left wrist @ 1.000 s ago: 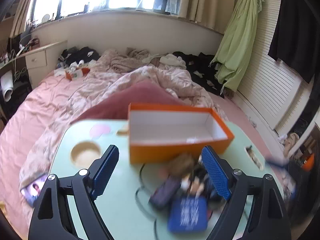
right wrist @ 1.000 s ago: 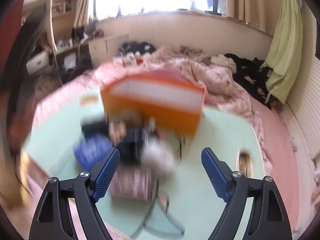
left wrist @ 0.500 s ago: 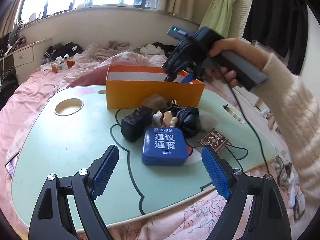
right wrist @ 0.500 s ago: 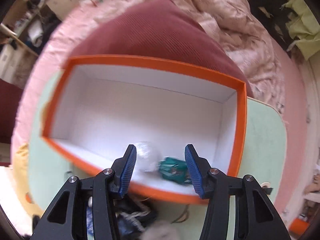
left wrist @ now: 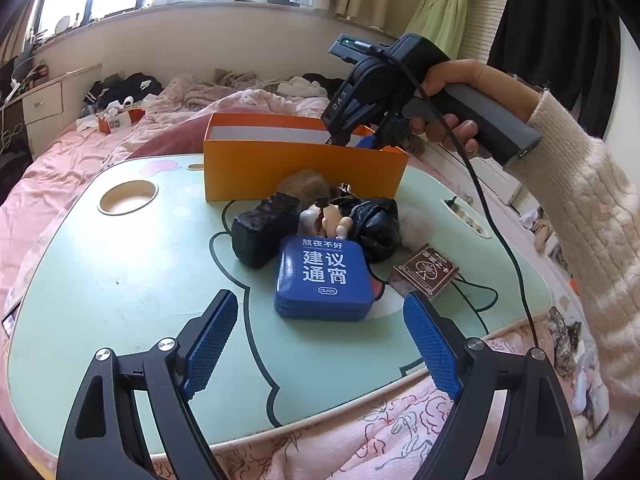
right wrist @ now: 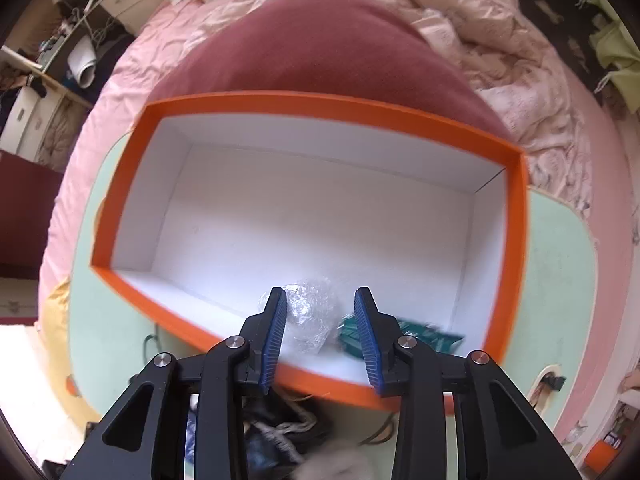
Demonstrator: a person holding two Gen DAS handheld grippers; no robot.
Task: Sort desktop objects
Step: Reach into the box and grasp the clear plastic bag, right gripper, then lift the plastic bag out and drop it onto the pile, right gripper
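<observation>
Table (left wrist: pixel 132 280), pale green and sitting on the bed, is carrying everything: the orange box (left wrist: pixel 304 172) at its far side and a heap of loose things in front of the box's near wall. The left gripper (left wrist: pixel 320 336) is hovering low over the near edge with its jaws standing wide and nothing between them. The blue tin (left wrist: pixel 323 276) is lying straight ahead of those jaws, flat, just beyond the fingertips, and it looks narrow enough to pass between them. Beyond it the black bundle (left wrist: pixel 264 234) is lying ahead to the left, the small figurine (left wrist: pixel 328 220) dead ahead, the black crumpled bag (left wrist: pixel 376 226) ahead to the right and the brown card packet (left wrist: pixel 425 270) further right, near the right jaw. There is open table to the left of the jaws; the right side is crowded.

The right gripper (right wrist: pixel 320 332) is pointing down into the box over its near wall. Its jaws have just been closing and are standing narrow, gripping nothing; the clear plastic wrap (right wrist: pixel 310 316) and green packet (right wrist: pixel 400 334) are lying on the box floor beneath and beyond the fingertips. Most of the white floor is lying bare further ahead.

Judging by this, the left hand is nearer the blue tin and a short forward reach should take it; the figurine touching its far side could be knocked.
</observation>
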